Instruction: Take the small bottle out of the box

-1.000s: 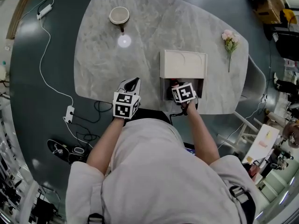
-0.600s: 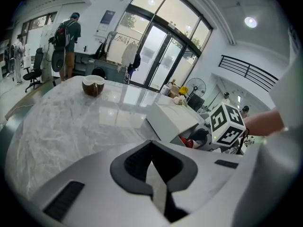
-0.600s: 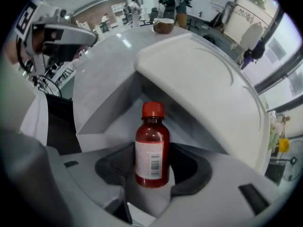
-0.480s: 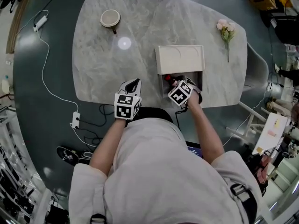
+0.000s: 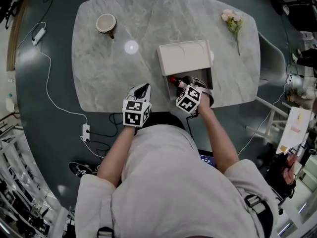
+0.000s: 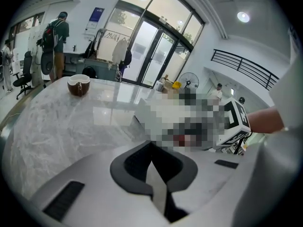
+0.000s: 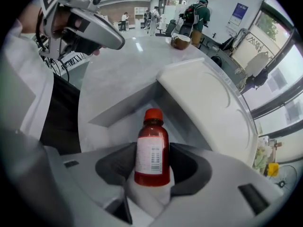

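Small bottle (image 7: 152,150) count: just one. It's dark red with a red cap and a white label, and the right hand-held gripper (image 7: 152,168) has it clamped by the body, upright between the jaws. From the head view it sits at the near-left corner of the box's open part; can't tell if the bottom is clear of the box or not.

One box (image 7: 120,109), white, with its lid (image 7: 208,103) slid toward the far side so only the near part is uncovered. Apart from the bottle I can't see anything else in the open part.

Two hand-held grippers in total. The left hand-held gripper (image 6: 152,167) has its jaws pressed together with nothing in them, parked at the near edge of the desk (image 5: 114,73), just left of the box.

Other stuff on the desk: one cup (image 5: 105,23) at the far left and one sprig of pink flowers (image 5: 232,19) at the far right, both well apart from the box.
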`<state>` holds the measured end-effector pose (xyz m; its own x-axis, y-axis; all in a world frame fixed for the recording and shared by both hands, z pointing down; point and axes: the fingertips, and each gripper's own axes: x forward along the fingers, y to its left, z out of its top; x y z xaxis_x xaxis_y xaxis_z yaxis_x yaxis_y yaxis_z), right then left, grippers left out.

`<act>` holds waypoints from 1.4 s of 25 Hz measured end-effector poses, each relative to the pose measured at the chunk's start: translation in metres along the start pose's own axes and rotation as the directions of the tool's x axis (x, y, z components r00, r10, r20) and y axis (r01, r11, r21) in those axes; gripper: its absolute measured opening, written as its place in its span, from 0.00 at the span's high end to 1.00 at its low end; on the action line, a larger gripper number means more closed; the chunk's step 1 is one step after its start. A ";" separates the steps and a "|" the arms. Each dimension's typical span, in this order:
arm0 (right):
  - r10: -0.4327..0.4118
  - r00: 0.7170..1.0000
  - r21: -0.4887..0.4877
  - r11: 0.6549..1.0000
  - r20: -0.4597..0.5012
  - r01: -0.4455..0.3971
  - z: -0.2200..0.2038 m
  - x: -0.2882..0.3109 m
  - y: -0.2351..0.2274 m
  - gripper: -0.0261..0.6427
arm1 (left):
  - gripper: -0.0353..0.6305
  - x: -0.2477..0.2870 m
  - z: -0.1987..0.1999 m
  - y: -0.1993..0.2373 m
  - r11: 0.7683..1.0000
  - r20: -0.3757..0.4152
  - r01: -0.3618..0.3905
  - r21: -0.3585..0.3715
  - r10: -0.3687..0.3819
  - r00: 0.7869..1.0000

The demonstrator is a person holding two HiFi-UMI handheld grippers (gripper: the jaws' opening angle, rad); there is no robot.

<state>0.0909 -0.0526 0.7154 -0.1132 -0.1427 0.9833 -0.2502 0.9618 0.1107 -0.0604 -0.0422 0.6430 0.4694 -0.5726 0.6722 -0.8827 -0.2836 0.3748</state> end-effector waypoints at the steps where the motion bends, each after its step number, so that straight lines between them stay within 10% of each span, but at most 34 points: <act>1: -0.004 1.000 -0.004 1.000 0.002 0.004 -0.001 -0.001 0.000 0.62 | 0.91 0.001 0.001 -0.002 1.000 -0.001 0.003 0.006 -0.003 1.000; 16: -0.059 0.994 0.023 0.998 0.092 0.058 0.003 -0.021 -0.002 0.63 | 0.91 0.016 0.008 -0.026 0.996 -0.036 0.058 0.073 -0.056 0.998; 35: -0.169 0.946 0.284 0.955 0.277 0.088 0.006 -0.060 -0.004 0.63 | 0.91 0.029 0.015 -0.055 0.974 -0.084 0.148 0.170 -0.136 0.987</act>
<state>0.0929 -0.0497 0.6552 -0.3307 -0.3623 0.8714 -0.5218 0.8396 0.1511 0.0010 -0.0546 0.6326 0.5851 -0.4621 0.6664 -0.7943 -0.4922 0.3561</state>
